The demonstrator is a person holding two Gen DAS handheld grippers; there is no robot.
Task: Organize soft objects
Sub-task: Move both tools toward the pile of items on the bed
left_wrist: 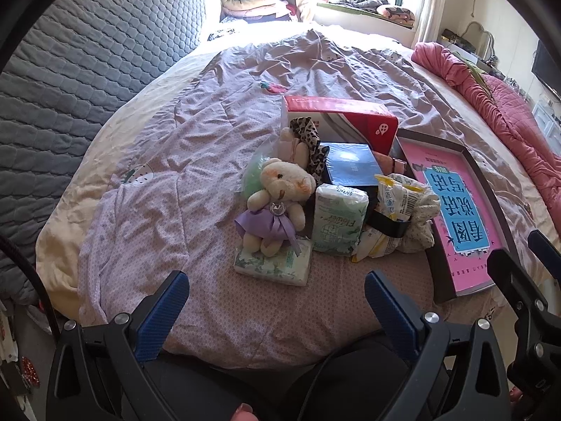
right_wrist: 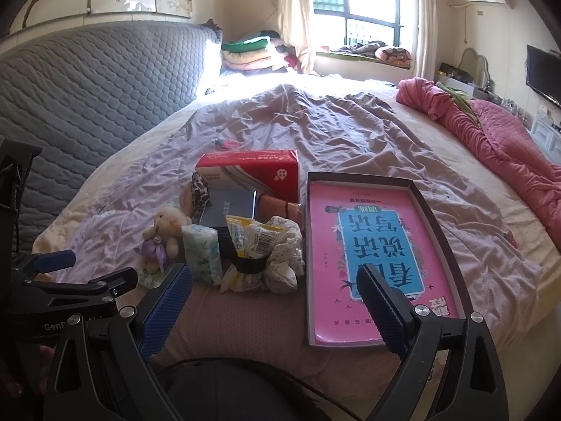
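Sunlight from the far window falls across a bed [left_wrist: 196, 133] covered with a rumpled lilac quilt, a grey quilted headboard [right_wrist: 91, 80] to the left and a pink blanket [right_wrist: 491, 133] bunched on the right. Near the foot of the bed lies a cluster of soft things: a small teddy bear [left_wrist: 277, 203] in a purple dress sits on a flat tissue pack [left_wrist: 277, 263], with a second green-printed tissue pack [left_wrist: 338, 219] standing just beside it and a yellow-and-white plastic bag [left_wrist: 392, 203] bound by a black strap further right. Behind them stand a dark blue box [left_wrist: 354, 166] and a red-and-white carton [left_wrist: 343, 115]. A shallow tray [right_wrist: 443, 231] holding a pink sheet lies right of the pile. The left hand-held gripper [left_wrist: 277, 301] hangs released and empty before the bear; the right hand-held gripper [right_wrist: 275, 294] is likewise spread wide, holding nothing.
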